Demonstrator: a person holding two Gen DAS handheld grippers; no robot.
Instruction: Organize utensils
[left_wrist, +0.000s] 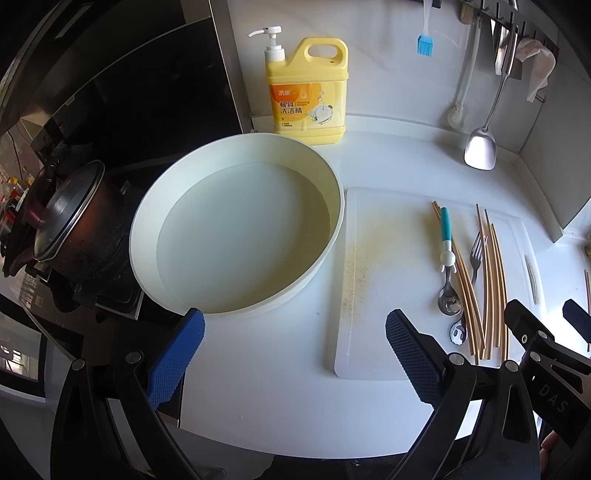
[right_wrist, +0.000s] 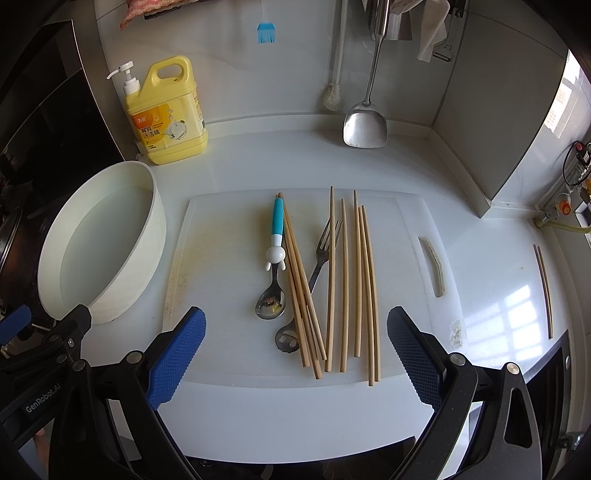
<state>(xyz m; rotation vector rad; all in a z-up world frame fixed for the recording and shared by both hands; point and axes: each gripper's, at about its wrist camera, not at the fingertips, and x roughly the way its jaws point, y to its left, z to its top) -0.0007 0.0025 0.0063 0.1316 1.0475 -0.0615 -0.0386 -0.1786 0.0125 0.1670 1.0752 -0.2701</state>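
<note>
Chopsticks (right_wrist: 332, 284) overlap fork (right_wrist: 322, 254) at 12 o'clock; both hand-held grippers (right_wrist: 295, 354) (left_wrist: 295, 347) wide open, empty — neighbours could be dragged.

"GenRobot.AI" marks the left hand-held gripper (right_wrist: 11, 325); "餐具洗洁精" labels the yellow detergent bottle (left_wrist: 308, 92).

Ahead-left against the wall: yellow plastic pump-top detergent jug (right_wrist: 168, 112). Ahead, hanging: blue silicone brush (right_wrist: 265, 32), steel spatula (right_wrist: 365, 127). Far left: dark lidded pot (left_wrist: 70, 221).
</note>
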